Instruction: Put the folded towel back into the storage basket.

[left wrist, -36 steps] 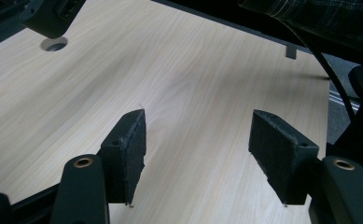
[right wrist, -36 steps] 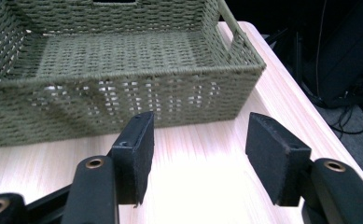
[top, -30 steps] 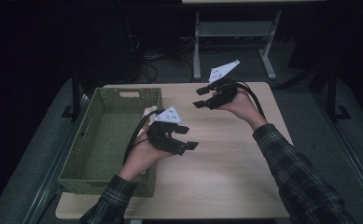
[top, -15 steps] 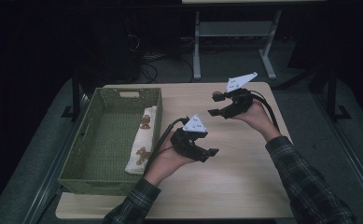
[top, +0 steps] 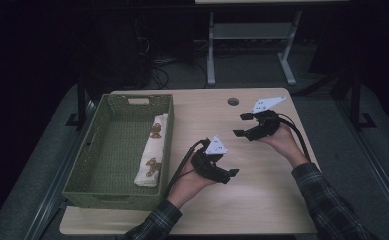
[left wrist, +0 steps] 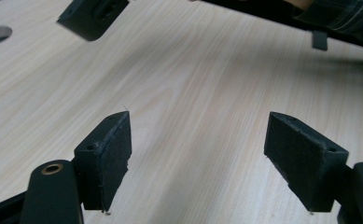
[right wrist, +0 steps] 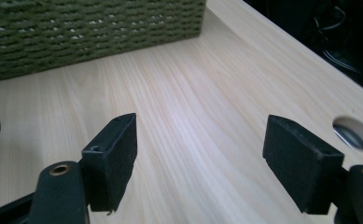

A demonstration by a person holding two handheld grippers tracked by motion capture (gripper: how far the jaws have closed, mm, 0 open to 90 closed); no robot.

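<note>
My left gripper (top: 228, 175) hovers low over the middle of the light wooden table (top: 262, 210), pointing right. Its jaws have just been opening and stand open with nothing between them (left wrist: 198, 154). My right gripper (top: 239, 125) is held above the table's right half and points left toward the basket. Its jaws have also just been opening, and only bare wood lies between them (right wrist: 200, 154). A green woven basket (top: 117, 190) stands on the table's left part. A rolled white cloth with brown bear prints (top: 153, 150) lies along the inside of its right wall.
A round cable hole (top: 233, 101) sits near the table's far edge, to the right of my right gripper's jaws in its own view (right wrist: 352, 133). A plaid sleeve (top: 327, 200) crosses the table's right front corner. Dark floor and a desk frame (top: 252, 45) lie beyond.
Both hands have moved right and lower toward the tabletop. The left hand has left the basket's side, uncovering the rolled cloth inside it.
</note>
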